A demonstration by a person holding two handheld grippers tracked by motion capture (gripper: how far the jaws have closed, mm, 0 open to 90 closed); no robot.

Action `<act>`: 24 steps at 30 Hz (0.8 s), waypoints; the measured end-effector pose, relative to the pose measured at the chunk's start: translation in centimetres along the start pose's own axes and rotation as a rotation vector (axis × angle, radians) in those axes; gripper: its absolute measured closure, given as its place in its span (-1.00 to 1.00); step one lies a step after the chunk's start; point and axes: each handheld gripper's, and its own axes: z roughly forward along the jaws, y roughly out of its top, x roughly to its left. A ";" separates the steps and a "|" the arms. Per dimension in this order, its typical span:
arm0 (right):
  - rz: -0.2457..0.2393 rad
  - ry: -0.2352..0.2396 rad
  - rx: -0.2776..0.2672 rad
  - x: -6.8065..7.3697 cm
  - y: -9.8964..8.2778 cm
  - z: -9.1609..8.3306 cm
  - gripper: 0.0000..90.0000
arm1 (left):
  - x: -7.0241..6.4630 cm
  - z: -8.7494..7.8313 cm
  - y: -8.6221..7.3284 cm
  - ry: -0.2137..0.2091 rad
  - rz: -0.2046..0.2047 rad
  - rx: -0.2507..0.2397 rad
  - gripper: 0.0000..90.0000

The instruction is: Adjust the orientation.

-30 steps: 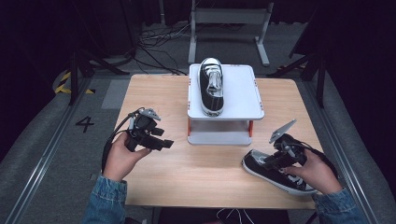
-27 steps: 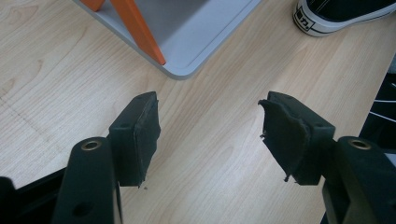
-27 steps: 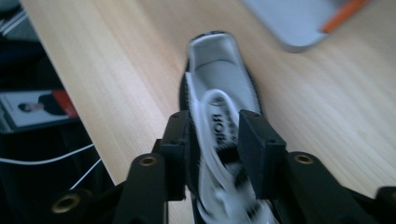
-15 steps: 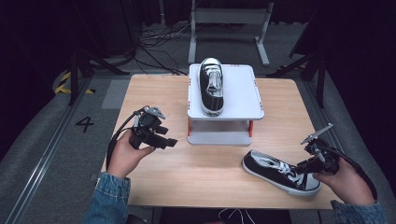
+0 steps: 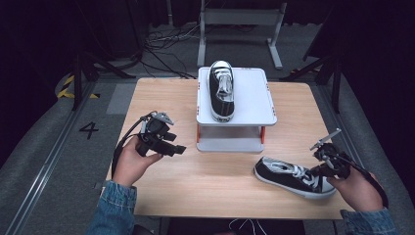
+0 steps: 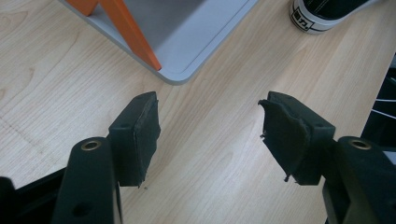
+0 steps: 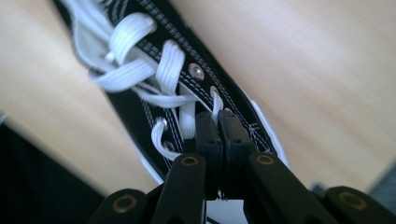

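Observation:
A black canvas shoe with white laces (image 5: 293, 177) lies on its sole at the table's front right. Its twin (image 5: 221, 90) stands on top of a white raised stand (image 5: 254, 98) at the back middle. My right gripper (image 5: 317, 170) rests at the near shoe's laced part. In the right gripper view its jaws (image 7: 218, 116) are shut, with a white lace (image 7: 215, 101) running in between the tips. My left gripper (image 5: 172, 148) hovers open to the left of the stand. In the left gripper view it (image 6: 210, 130) holds nothing over bare wood.
The stand has orange legs (image 6: 130, 32) and a grey base plate (image 6: 196, 42) close ahead of the left jaws. The wooden table (image 5: 205, 176) ends just behind both hands. Dark floor with cables and metal frames surrounds it.
My right hand has slid right along the near shoe towards the table's right edge, and the gripper has tilted. The left gripper has barely shifted.

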 end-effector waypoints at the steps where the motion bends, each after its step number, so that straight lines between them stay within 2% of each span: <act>1: 0.000 0.000 0.000 0.0 0.0 0.0 0.97 | 0.0 0.0 0.0 0.001 0.000 0.001 -0.18; 2: 0.013 -0.047 -0.070 -0.8 1.0 0.0 0.99 | -0.1 0.1 -0.1 0.000 -0.009 0.000 -0.18; 3: 0.013 -0.047 -0.070 -0.8 1.0 0.0 0.99 | -0.1 0.1 -0.1 0.000 -0.009 0.000 -0.18; 4: 0.026 -0.077 -0.095 -1.4 1.5 0.2 0.99 | 0.0 0.0 -0.1 0.003 -0.003 0.004 -0.18; 8: 0.063 -0.125 -0.207 -3.2 2.6 2.2 0.95 | 0.1 0.0 -0.3 0.008 -0.004 0.005 -0.17; 9: 0.074 -0.141 -0.233 -3.3 2.5 2.3 0.83 | 0.1 0.0 -0.5 0.008 -0.012 0.008 -0.17; 11: 0.104 -0.050 -0.248 -3.7 2.2 1.9 0.66 | 0.2 -0.1 -0.6 0.010 -0.016 0.009 -0.17; 13: 0.108 0.010 -0.316 -3.3 1.8 0.8 0.52 | 0.3 -0.2 -0.6 0.013 -0.020 0.005 -0.17; 15: 0.053 0.100 -0.354 -2.0 1.9 -0.3 0.38 | 0.2 -0.2 -0.6 0.010 -0.016 0.002 -0.17; 16: 0.009 0.120 -0.358 -1.1 2.1 -0.6 0.34 | 0.1 -0.2 -0.6 0.009 -0.019 -0.001 -0.17; 20: -0.095 0.207 -0.345 1.8 3.5 -0.5 0.30 | 0.0 -0.2 -0.7 0.012 -0.012 0.008 -0.17; 22: -0.141 0.282 -0.321 3.4 4.4 0.2 0.30 | 0.1 -0.4 -0.9 0.011 -0.017 0.009 -0.17; 24: -0.197 0.306 -0.289 4.7 5.1 0.7 0.32 | 0.2 -0.7 -1.4 0.018 -0.029 0.003 -0.17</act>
